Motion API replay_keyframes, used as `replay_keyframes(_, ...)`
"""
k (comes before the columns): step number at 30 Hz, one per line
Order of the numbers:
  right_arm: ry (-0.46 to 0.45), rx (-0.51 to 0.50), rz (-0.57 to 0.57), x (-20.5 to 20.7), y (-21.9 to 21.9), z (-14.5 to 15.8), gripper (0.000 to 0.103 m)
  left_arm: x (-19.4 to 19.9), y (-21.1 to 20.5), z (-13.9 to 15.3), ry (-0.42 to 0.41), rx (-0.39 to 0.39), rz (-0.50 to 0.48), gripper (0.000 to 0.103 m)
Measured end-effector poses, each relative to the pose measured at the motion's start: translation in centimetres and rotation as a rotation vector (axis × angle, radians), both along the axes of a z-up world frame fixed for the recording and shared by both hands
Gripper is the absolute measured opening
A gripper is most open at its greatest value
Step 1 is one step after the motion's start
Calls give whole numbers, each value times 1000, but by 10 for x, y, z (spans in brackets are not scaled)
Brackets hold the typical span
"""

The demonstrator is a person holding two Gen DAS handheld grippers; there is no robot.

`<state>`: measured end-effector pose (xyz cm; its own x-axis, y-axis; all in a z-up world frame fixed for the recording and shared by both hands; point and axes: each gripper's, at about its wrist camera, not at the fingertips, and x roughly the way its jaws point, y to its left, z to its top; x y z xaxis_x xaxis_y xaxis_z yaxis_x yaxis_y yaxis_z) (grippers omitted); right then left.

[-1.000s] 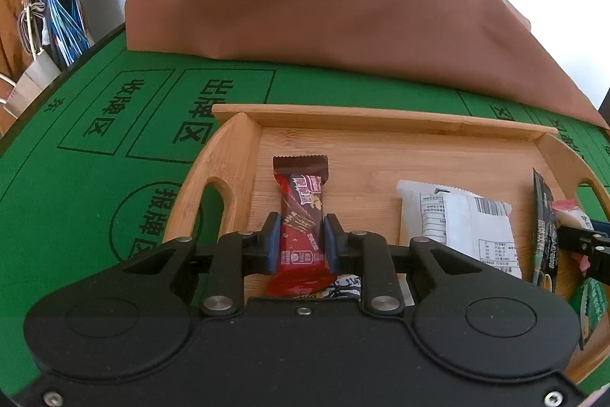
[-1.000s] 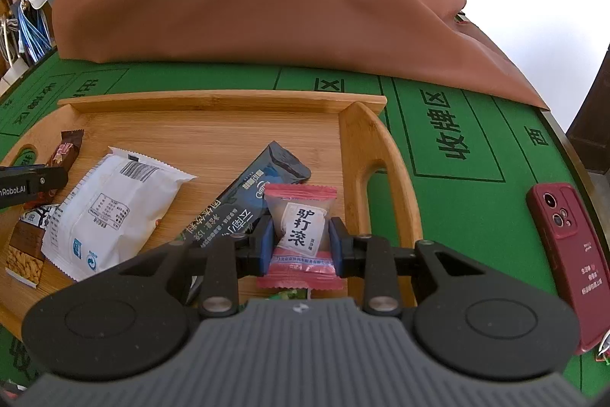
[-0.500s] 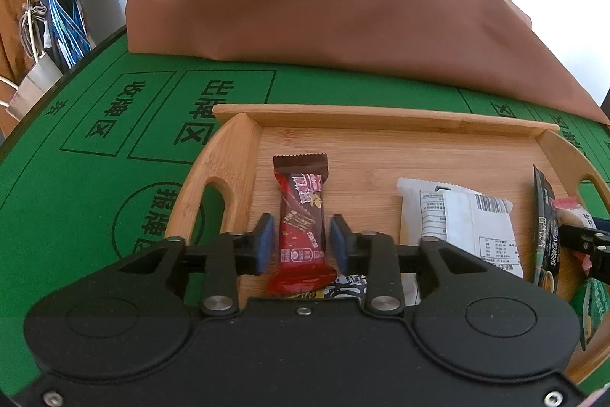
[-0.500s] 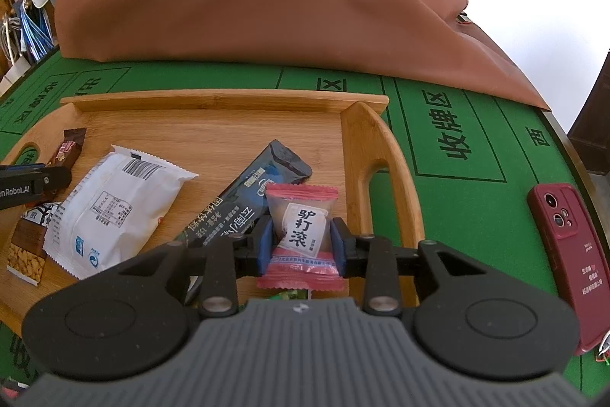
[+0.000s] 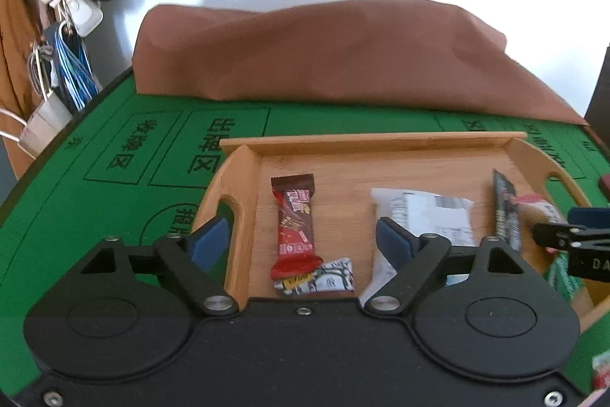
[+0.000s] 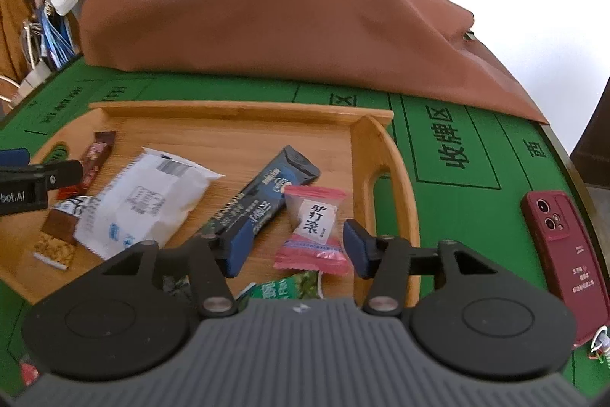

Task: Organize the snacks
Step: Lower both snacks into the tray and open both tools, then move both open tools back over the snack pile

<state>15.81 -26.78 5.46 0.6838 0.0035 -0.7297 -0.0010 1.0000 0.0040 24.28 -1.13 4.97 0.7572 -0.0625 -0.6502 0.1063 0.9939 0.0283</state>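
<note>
Now both grippers are letting go over the rectangular bamboo tray w/ cut-out handles (image 6: 385, 147), which sits on the green felt tabletop (image 6: 457, 140). Left gripper (image 5: 303, 241): jaws opening, spread wide, pads clear of the slim red-and-brown chocolate bar wrapper (image 5: 295, 224). That bar lies flat between them near the tray's left handle, long axis running from near edge toward far edge, in line w/ the fingers. Right gripper (image 6: 297, 246): jaws also opening, less wide; the pink-ended translucent candy packet (image 6: 314, 227) lies between the pads, not pinched, just inside the right handle, long axis likewise near-to-far.

Also in the tray: a white crinkled pouch w/ barcode (image 6: 148, 197) mid-floor, a dark blue stick sachet (image 6: 267, 193) lying diagonally beside the candy, a brown-and-white nut bar wrapper (image 6: 61, 227) by the near-left corner, a green packet (image 6: 289, 287) at the near edge.

Judging by that, both snacks are placed; next each hand likely backs straight out along its fingers so no pad drags a wrapper
</note>
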Motion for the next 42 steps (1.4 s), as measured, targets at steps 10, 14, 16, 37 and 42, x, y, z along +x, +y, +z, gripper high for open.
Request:
replay_keyframes(10, -95, -3, 66, -49, 7, 22, 88, -70, 0, 20, -88, -24, -60, 100)
replay_keyframes(14, -123, -13, 83, -71, 9, 25, 90, -94, 3, 21, -103, -20, -77, 102)
replay_keyframes(16, -134, -12, 90, -82, 8, 26, 91, -106, 6, 20, -106, -27, -79, 103)
replay_keyframes(37, -114, -18, 1, -164, -9, -13, 94, -190, 33, -18, -64, -82, -66, 103)
replay_keyframes(42, -95, -18, -8, -172, -9, -21, 94, -202, 29, -28, -29, -82, -83, 103)
